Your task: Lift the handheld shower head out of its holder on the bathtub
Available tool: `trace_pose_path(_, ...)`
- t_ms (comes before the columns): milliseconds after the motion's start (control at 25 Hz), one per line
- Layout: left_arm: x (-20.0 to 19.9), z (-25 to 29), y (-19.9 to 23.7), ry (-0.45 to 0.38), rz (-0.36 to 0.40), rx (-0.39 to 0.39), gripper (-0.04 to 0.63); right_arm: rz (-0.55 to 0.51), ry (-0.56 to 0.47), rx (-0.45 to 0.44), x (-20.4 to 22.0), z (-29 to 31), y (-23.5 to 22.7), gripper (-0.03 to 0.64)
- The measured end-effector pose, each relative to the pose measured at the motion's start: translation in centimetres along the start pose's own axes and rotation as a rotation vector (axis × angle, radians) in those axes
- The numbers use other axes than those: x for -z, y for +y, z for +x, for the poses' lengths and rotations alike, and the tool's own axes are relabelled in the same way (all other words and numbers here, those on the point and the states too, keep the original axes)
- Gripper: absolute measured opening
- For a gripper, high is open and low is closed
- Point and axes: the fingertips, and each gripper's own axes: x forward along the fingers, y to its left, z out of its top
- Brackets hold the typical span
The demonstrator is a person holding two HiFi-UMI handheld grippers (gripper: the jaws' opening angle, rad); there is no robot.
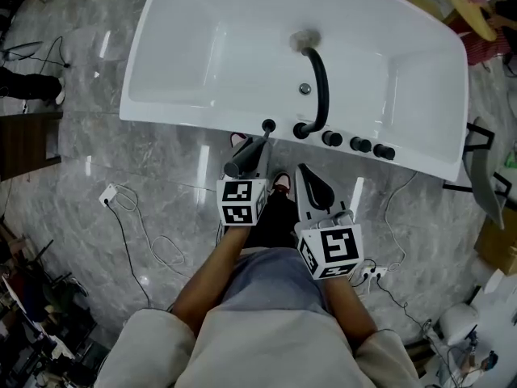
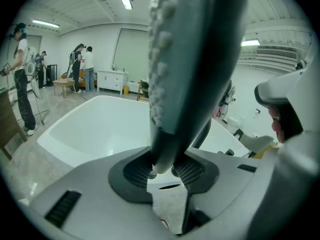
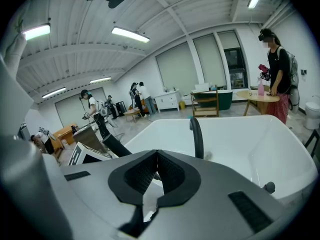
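Shower head is in the left gripper. The jaws are closed on the narrow lower end of its handle, both ribbed pads pressed against it, and the nozzle face points left in the left gripper view. In the head view the shower head shows as a dark bar over the bathtub's near rim, leaning back toward the person. Its far end is right by a small black fitting on the rim, probably the holder. I can't tell if it's clear of the socket or only tipped, and I can't pick out a hose. Gripping low on the handle makes sense: it leaves the wide head free and gives a straight pull out of the socket. Left gripper comes in from the floor side for the same reason. Right gripper is closed on nothing, pads meeting, and held back just off the rim, so it looks parked out of the way. Beyond it are the black arched spout and 3 knobs along the rim. My read is that the lift is under way or nearly finished.
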Motion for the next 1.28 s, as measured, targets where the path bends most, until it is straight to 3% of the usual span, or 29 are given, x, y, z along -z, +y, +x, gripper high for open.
trace_pose_path(360,-3.4,-4.1,-2.2,-0.042,0.033,0.056,0.13,-0.053,-0.053,-0.058,-2.9,-2.5,1.5,0.014)
trace_pose_path(880,-8.5,-8.4,-4.3,-0.143,0.013,0.062,0.13,-0.086,-0.137,-0.142,-7.6,-4.7,3.7,0.014)
trace_pose_path(1280,-12.9,-12.3,-6.1,-0.227,0.021,0.106,0.13,-0.14,-0.209,-0.146,-10.5,-7.3,4.8,0.014)
